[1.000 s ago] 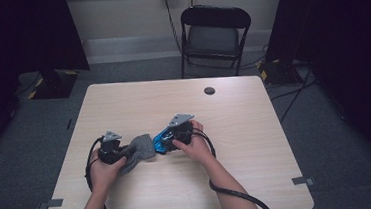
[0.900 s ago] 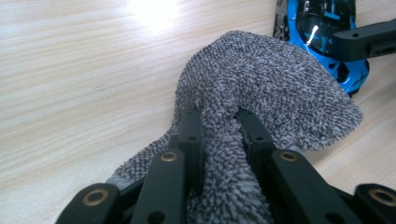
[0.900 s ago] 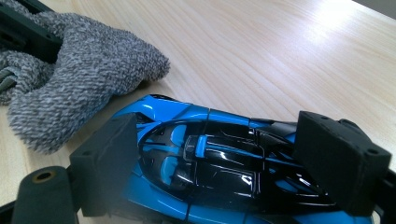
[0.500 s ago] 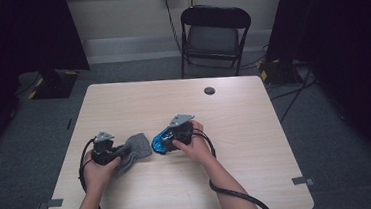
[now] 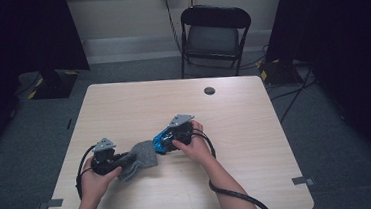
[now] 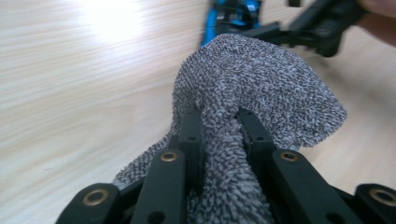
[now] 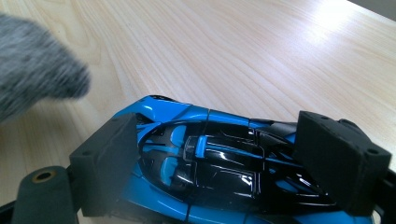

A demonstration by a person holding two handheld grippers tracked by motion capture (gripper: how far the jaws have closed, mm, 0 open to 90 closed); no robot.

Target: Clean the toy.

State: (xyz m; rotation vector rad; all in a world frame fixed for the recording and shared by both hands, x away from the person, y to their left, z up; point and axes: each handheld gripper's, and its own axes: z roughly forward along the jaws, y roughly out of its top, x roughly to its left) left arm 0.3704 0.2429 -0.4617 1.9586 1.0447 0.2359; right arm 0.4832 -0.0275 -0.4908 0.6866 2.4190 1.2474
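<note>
The left gripper (image 6: 219,122) has its jaws drawn close together and clamped on a bunched fold of the grey cloth (image 6: 261,84). The cloth rises between the fingers (image 6: 190,135) and spreads out past their tips into a rounded flap; its lower part drops behind the jaws and is cut off by the bottom edge of the left gripper view. In the high view the left gripper (image 5: 123,161) sits at the cloth's (image 5: 142,155) left edge.

The right gripper (image 7: 224,158) has its jaws well apart, their pads (image 7: 105,158) pressed against the two sides of the blue car (image 7: 210,163), which lies between them. The car's near end is cut off at the bottom of the right gripper view. Beyond the fingertips to the left, a blurred corner of the cloth (image 7: 37,79) hangs close to the car; whether they touch cannot be told. In the high view the right gripper (image 5: 168,138) and hand cover most of the car (image 5: 161,140).
</note>
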